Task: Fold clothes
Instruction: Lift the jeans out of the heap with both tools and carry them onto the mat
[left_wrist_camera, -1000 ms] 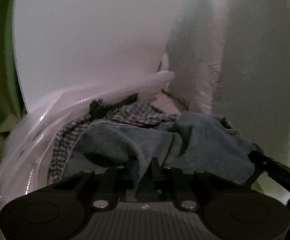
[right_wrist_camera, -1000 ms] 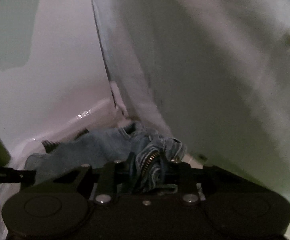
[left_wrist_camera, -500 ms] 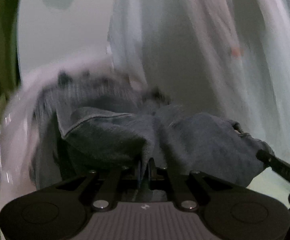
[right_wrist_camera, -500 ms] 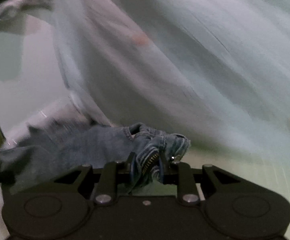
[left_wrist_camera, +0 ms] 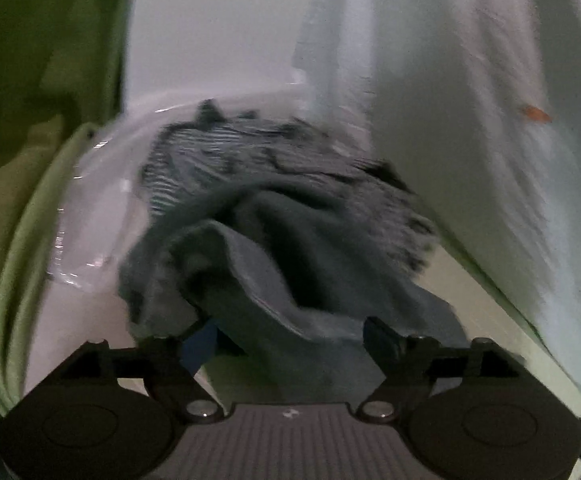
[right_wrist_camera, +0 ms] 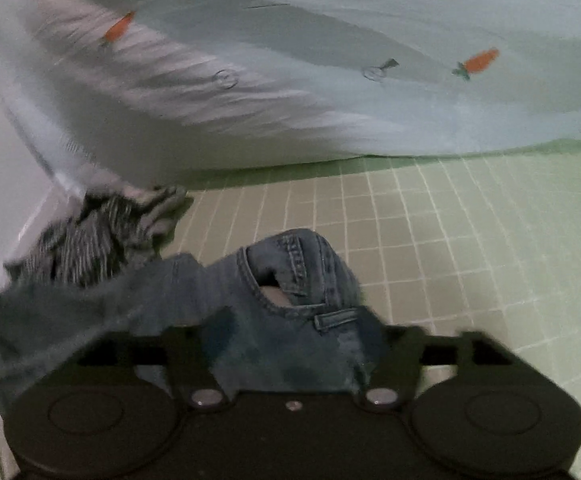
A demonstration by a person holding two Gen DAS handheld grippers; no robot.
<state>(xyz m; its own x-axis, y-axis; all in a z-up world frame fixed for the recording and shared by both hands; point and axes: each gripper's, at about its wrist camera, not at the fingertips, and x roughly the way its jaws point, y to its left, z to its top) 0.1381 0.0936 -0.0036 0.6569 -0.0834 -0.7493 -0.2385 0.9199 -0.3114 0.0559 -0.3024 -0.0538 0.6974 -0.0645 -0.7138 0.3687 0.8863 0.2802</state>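
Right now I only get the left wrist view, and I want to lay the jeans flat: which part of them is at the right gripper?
Observer: The waistband of the jeans, with a belt loop, lies between the jaws of the right gripper; they are opening and not pressing it.
Operator: What is under it there?
Observer: A green gridded mat, bare to the right of the jeans.
Operator: Anything beyond the mat?
Observer: A pale cloth printed with orange carrots covers its far edge.
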